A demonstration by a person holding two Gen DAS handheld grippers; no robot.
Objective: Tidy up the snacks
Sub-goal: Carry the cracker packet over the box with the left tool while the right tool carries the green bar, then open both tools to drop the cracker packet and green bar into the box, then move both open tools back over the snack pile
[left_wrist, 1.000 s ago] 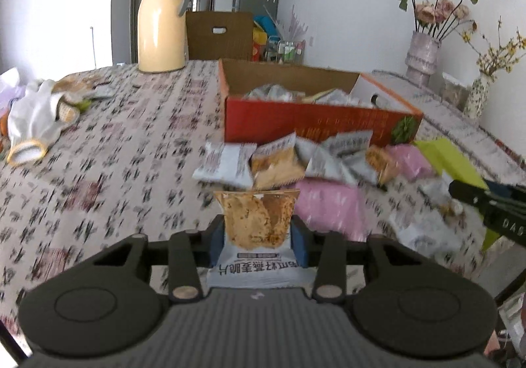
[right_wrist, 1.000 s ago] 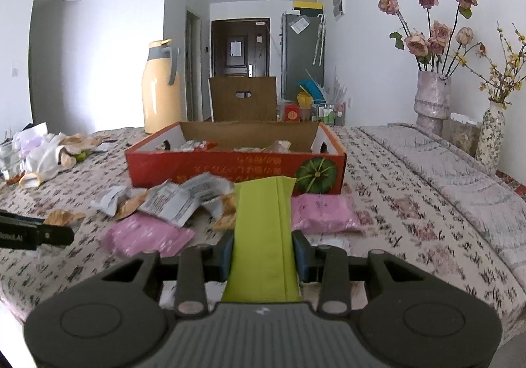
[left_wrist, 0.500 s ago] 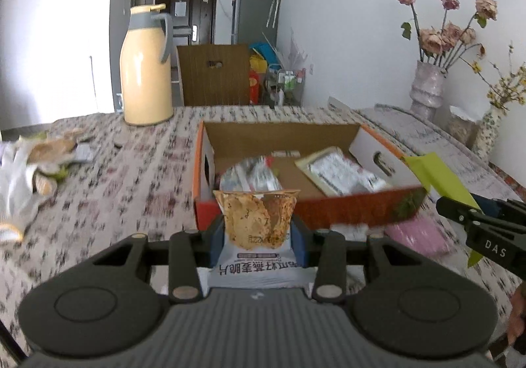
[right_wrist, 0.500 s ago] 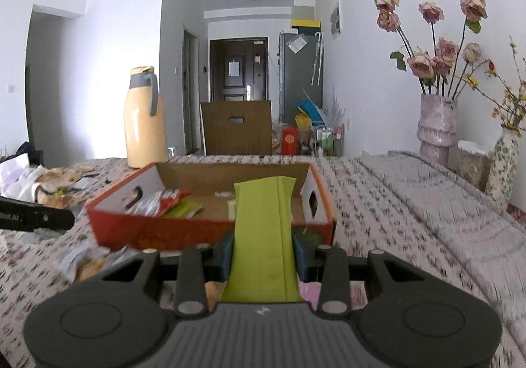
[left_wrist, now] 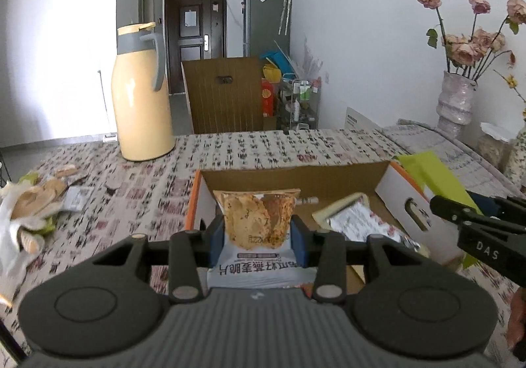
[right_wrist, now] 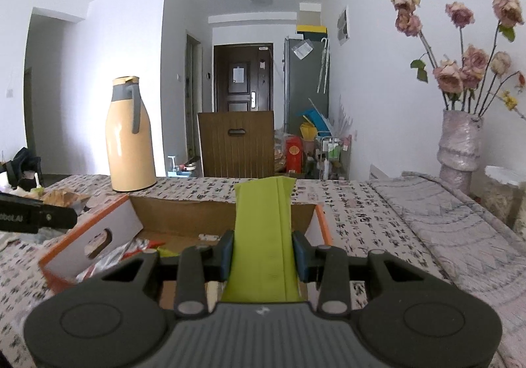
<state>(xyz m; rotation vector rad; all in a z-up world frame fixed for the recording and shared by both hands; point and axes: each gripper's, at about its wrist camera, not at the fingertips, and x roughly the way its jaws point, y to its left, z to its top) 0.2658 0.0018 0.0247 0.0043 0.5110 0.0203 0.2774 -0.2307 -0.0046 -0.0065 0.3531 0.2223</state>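
My left gripper is shut on a white crisps packet printed with golden chips, held over the near left part of the orange cardboard box. Inside the box lie silver snack packets. My right gripper is shut on a lime-green packet, held above the near right end of the same box. In the left wrist view the right gripper's black finger and the green packet show at the right. The left gripper's finger pokes in at the left of the right wrist view.
A tall yellow thermos jug stands on the patterned tablecloth behind the box. Wrappers and white bags lie at the left edge. A brown chair back sits beyond the table. A vase of dried roses stands far right.
Both grippers have moved forward and up from the loose snack pile to above the box, each still holding its packet. The pile on the table has dropped out of view.
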